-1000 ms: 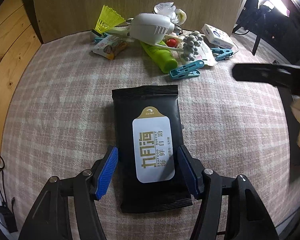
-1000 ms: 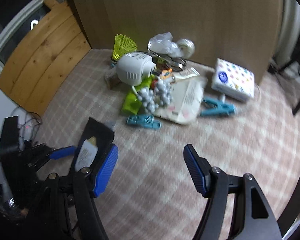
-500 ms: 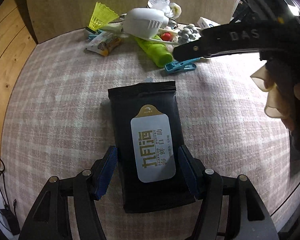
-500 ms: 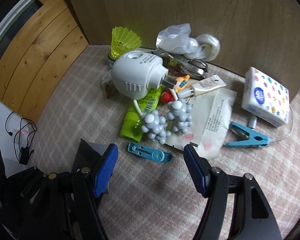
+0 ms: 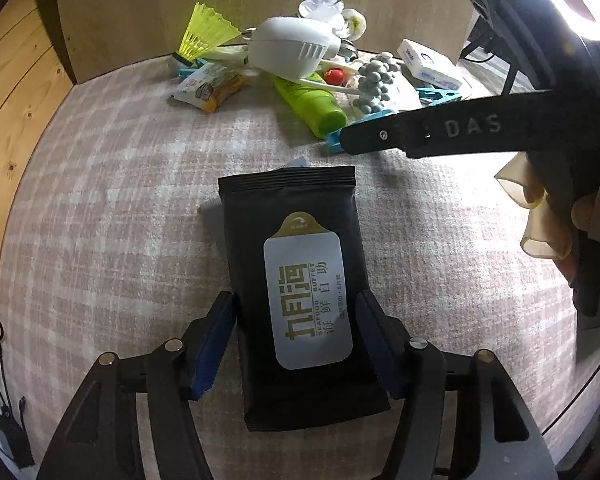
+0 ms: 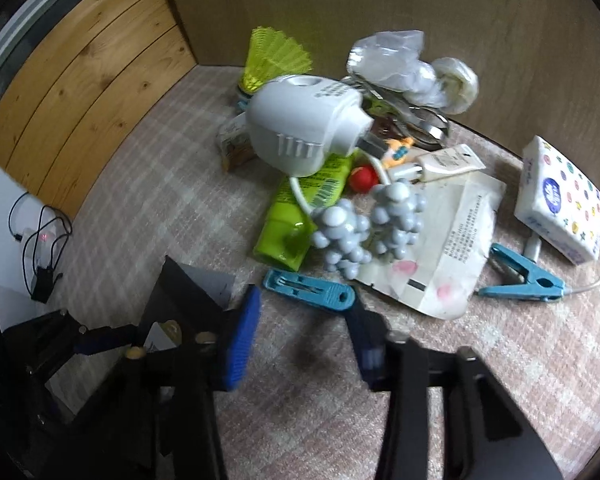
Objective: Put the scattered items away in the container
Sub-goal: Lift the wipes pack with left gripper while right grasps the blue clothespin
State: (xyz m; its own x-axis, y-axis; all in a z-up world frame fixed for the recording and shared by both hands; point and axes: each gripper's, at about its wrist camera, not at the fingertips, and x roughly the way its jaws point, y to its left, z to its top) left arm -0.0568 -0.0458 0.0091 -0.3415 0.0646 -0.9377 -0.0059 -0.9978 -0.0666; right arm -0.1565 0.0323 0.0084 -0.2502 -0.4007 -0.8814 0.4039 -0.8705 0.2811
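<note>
A black wet-wipe pack (image 5: 296, 280) with a white label lies flat on the checked cloth. My left gripper (image 5: 296, 320) is open, its blue pads on either side of the pack's near half. My right gripper (image 6: 304, 320) is open and empty, close over a blue clothes peg (image 6: 308, 290). The right gripper also shows in the left wrist view as a black arm (image 5: 460, 128) from the right. Behind lies a heap: a white plug-in device (image 6: 304, 128), a green tube (image 6: 300, 208), grey bead clusters (image 6: 364, 228). No container shows.
The heap also holds a yellow shuttlecock (image 6: 272, 56), a second blue peg (image 6: 520, 276), a tissue pack (image 6: 560, 196), a white sachet (image 6: 440, 248) and a snack packet (image 5: 208, 86). A brown board (image 6: 380, 8) stands behind. Wood panelling (image 6: 80, 80) is at the left.
My right gripper has moved forward and down toward the heap, ending just over the blue peg, and its jaws have narrowed. The left gripper has stayed around the black pack.
</note>
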